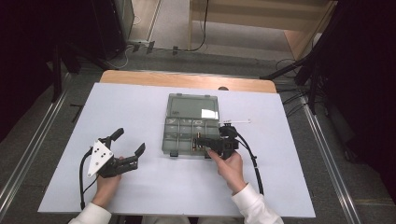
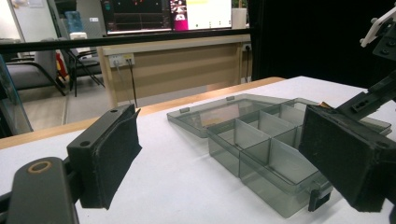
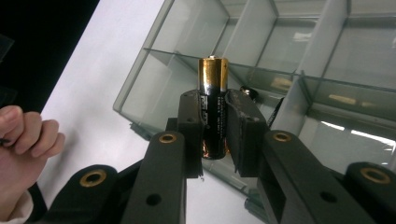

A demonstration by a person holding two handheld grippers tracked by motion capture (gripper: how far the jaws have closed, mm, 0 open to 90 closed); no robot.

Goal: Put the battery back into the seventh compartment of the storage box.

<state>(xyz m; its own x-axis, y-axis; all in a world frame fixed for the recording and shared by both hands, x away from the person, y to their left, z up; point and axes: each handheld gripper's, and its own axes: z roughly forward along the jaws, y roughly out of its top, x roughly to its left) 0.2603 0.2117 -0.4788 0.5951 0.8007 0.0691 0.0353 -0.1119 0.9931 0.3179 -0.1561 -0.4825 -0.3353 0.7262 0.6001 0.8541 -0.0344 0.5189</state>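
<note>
One battery (image 3: pixel 213 105), base hidden, clamped by right gripper (image 3: pixel 214 123), seemingly over organiser box (image 3: pixel 149 70)

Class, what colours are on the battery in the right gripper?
Black with a copper-gold top: battery, best in the right gripper view.

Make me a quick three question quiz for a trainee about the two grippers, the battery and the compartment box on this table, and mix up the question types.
1. True or false: the left gripper is shut on the lid of the clear grey plastic compartment box.
2. What does the right gripper hold? A) a screw B) a black and gold cylindrical battery C) nothing
3. Fill in: the box's lid is ____ (open or closed).

Key
1. False: its jaws stand wide apart over the white table, to the left of the box.
2. B: the battery is clamped between the jaws, gold end away from the camera, over the box's compartments.
3. Open, lying flat behind the compartments.
</note>
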